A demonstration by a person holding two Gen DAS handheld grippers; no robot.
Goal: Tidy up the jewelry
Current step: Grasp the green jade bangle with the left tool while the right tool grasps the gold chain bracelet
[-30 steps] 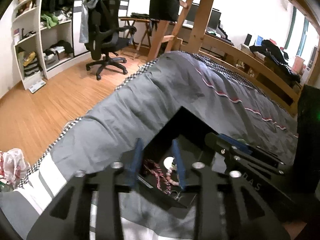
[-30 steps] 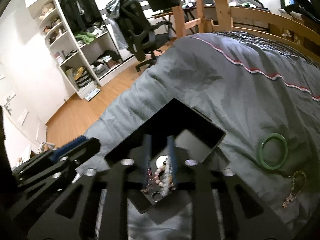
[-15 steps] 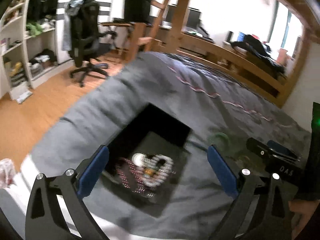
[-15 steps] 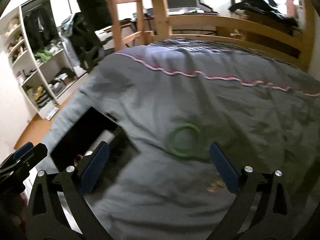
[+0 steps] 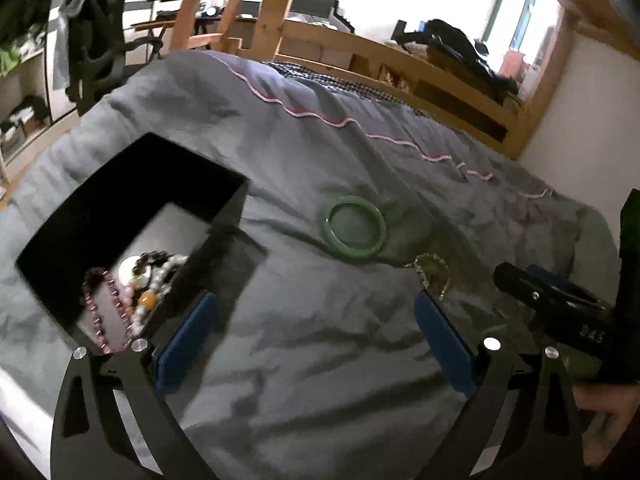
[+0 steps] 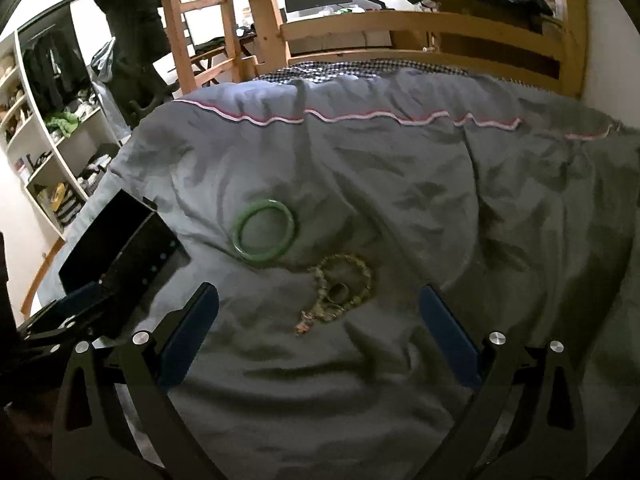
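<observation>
- Hovering over the grey duvet (image 5: pixel 320 340), your left gripper (image 5: pixel 316 312) has just spread wide and grips nothing.
- Your right gripper (image 6: pixel 318 312) has just opened too, empty, straddling the beaded bracelet (image 6: pixel 344 284).
- The green bangle (image 6: pixel 265 238) lies just beyond; the black box (image 5: pixel 132 196) holds beads.

Black box (image 5: pixel 132 184): near-left corner hidden behind left gripper's (image 5: pixel 316 320) frame in left wrist view; in right wrist view only far-left part shows, inside not visible, near end covered by the other gripper's dark arm. Bead strands (image 5: pixel 132 284) inside box: tangled, can't count or separate them, lower loop cut by gripper frame. Beaded bracelet (image 6: pixel 344 288): blurred, dim; small charm at its near end too small to tell. In left view half hidden by right-hand pad. Right gripper (image 6: pixel 318 326) body cut off at right edge of left view. Hand (image 5: pixel 608 412) only partly seen, bottom-right corner.
</observation>
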